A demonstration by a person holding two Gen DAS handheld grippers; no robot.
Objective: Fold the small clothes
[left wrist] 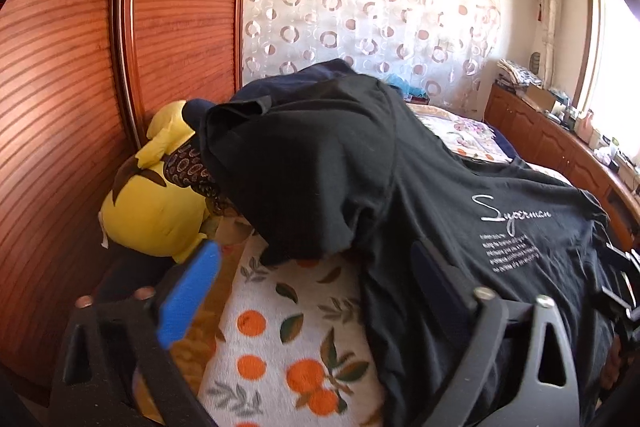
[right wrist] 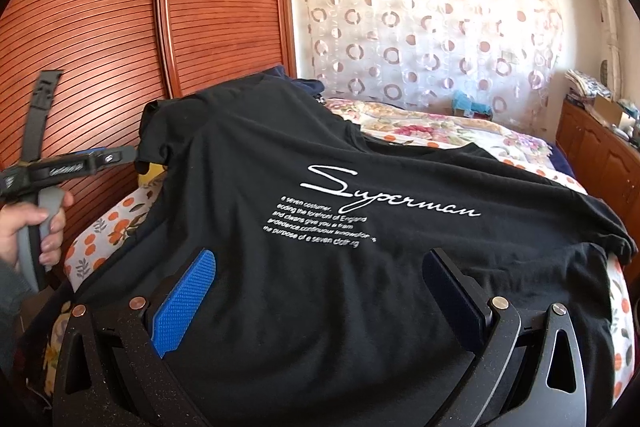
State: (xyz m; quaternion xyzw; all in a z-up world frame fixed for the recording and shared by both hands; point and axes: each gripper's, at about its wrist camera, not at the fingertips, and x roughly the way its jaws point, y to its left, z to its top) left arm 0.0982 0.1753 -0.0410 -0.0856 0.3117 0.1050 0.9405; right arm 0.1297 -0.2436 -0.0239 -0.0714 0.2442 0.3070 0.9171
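A black T-shirt [left wrist: 460,187] with white "Superman" lettering lies print up across the bed, its far end draped over a heap. In the left wrist view my left gripper [left wrist: 312,285] is open wide at the shirt's left edge. Its blue pad [left wrist: 188,295] is over the bedspread and the other finger is over the black cloth. In the right wrist view the shirt [right wrist: 360,167] fills the middle, and my right gripper [right wrist: 320,297] stands open wide just above its near part, pads apart and nothing pinched. A hand [right wrist: 40,223] holds the left gripper [right wrist: 130,155] beside the shirt's left sleeve.
A yellow plush toy [left wrist: 160,203] sits against the wooden wardrobe doors [left wrist: 80,67] at the left. The bedspread [left wrist: 280,339] has an orange-fruit print, with a floral quilt [right wrist: 440,131] further back. A navy garment [left wrist: 312,71] shows under the shirt. A cluttered wooden cabinet [left wrist: 560,143] runs along the right.
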